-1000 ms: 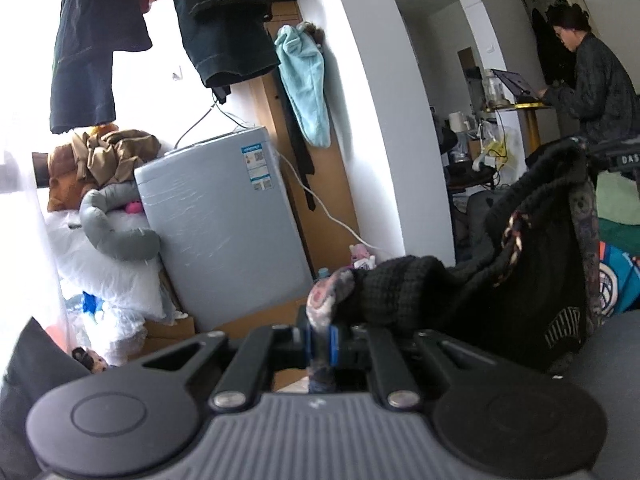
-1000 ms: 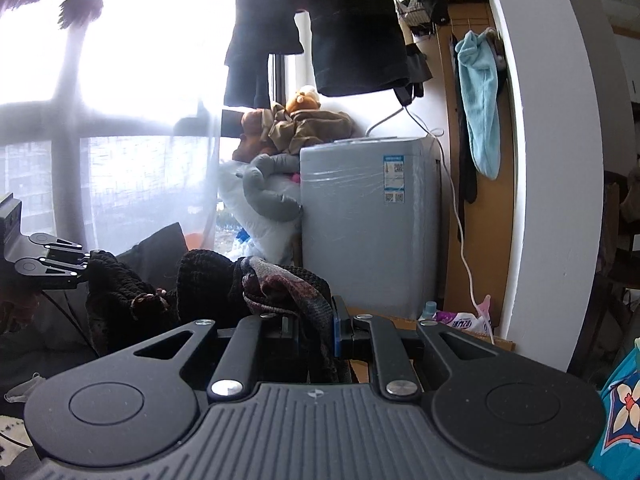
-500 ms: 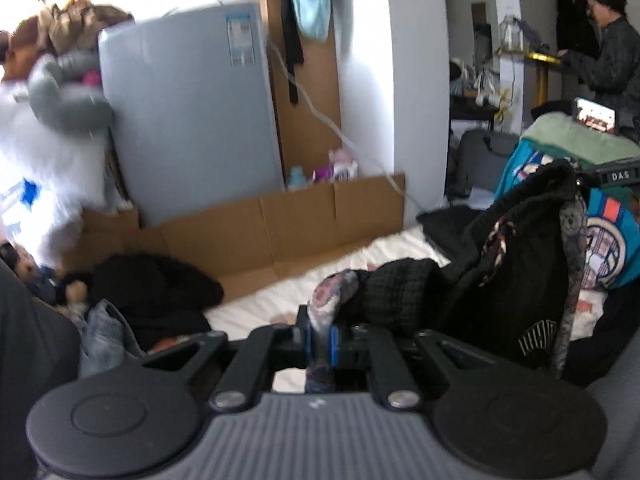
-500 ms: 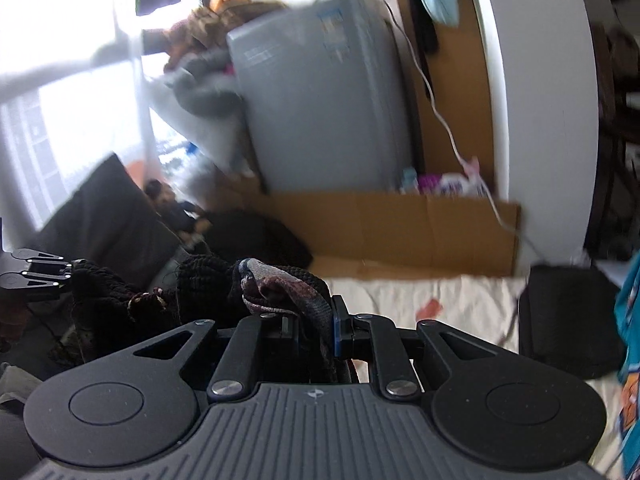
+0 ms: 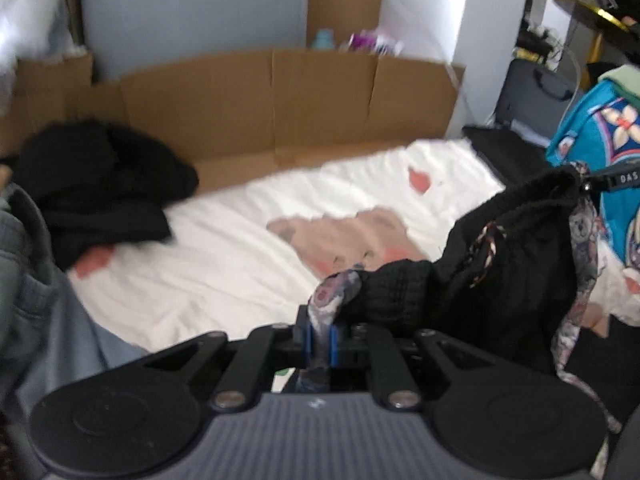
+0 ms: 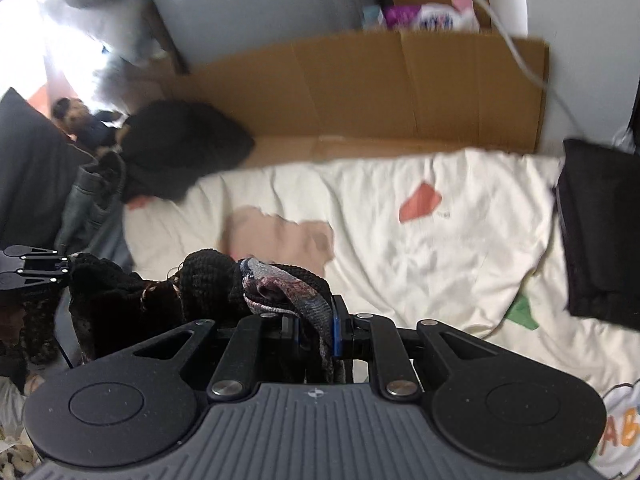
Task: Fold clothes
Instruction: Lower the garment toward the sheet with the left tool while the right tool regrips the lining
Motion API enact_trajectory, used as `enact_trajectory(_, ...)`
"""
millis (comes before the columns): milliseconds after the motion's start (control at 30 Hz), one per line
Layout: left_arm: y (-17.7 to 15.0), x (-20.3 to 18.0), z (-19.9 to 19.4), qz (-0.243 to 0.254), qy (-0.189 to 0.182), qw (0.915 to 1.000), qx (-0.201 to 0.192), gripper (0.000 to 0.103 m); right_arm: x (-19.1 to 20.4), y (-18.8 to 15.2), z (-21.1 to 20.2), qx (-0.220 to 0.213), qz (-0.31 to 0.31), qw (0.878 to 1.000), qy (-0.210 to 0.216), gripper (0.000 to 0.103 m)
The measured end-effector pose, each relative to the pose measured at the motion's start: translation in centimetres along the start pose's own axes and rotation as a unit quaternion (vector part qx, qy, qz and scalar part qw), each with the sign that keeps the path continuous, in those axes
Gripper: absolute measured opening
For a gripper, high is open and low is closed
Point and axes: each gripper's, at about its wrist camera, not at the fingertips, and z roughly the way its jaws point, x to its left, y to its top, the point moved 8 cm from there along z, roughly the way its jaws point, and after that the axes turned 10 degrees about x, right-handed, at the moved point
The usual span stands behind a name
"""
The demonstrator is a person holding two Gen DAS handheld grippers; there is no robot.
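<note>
A black knit garment (image 5: 500, 280) with a patterned lining hangs stretched between both grippers above a white bedsheet (image 5: 224, 248). My left gripper (image 5: 320, 340) is shut on one patterned edge of it. The right gripper (image 6: 316, 328) is shut on the other edge, with the black knit garment (image 6: 160, 292) bunched to its left. In the left wrist view the right gripper's tip (image 5: 612, 178) shows at the far right, holding the cloth up. In the right wrist view the left gripper (image 6: 32, 268) sits at the far left.
A black clothes pile (image 5: 104, 184) and a grey-blue garment (image 5: 28, 280) lie at the left of the sheet. A cardboard wall (image 5: 280, 96) borders the far side, with a grey appliance (image 5: 192, 8) behind. A dark folded item (image 6: 600, 228) lies at the right, and a teal patterned cloth (image 5: 600, 148).
Both cameras have tilted down from the window and the appliance to the bedsheet. The garment stays gripped at both ends and has come lower over the bed.
</note>
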Motion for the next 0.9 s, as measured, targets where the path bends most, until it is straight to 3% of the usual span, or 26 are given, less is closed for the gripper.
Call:
enact_trajectory(333, 0.6, 2.2, 9.0, -0.008, 0.000, 0.9981, 0.061, 0.012, -4.2, 0.1, 8.1, 0.059, 0.039, 0.997, -0.009, 0.015)
enact_trajectory(567, 0.1, 3.9, 14.5, -0.017, 0.030, 0.9932, 0.111, 0.036, -5.7, -1.0, 13.6, 0.115, 0.040, 0.992, -0.032, 0.028)
enact_trajectory(600, 0.0, 4.0, 14.7, -0.021, 0.030, 0.9927, 0.115, 0.038, -5.8, -1.1, 14.1, 0.126, 0.039, 0.991, -0.036, 0.039)
enact_trajectory(633, 0.1, 4.1, 14.7, -0.026, 0.028, 0.9927, 0.115, 0.038, -5.8, -1.2, 14.2, 0.132, 0.037, 0.990, -0.038, 0.043)
enact_trajectory(700, 0.1, 4.2, 14.1, -0.027, 0.025, 0.9928, 0.114, 0.040, -5.9, -0.9, 13.9, 0.133, 0.034, 0.990, -0.037, 0.046)
enact_trajectory(800, 0.4, 4.3, 12.5, -0.021, 0.025, 0.9936, 0.108, 0.051, -6.0, 0.1, 12.6, 0.124, 0.030, 0.991, -0.028, 0.052)
enact_trajectory(900, 1.3, 4.5, 10.9, -0.017, 0.023, 0.9951, 0.095, 0.051, -6.3, 1.7, 11.6, 0.104, 0.038, 0.994, -0.016, 0.059)
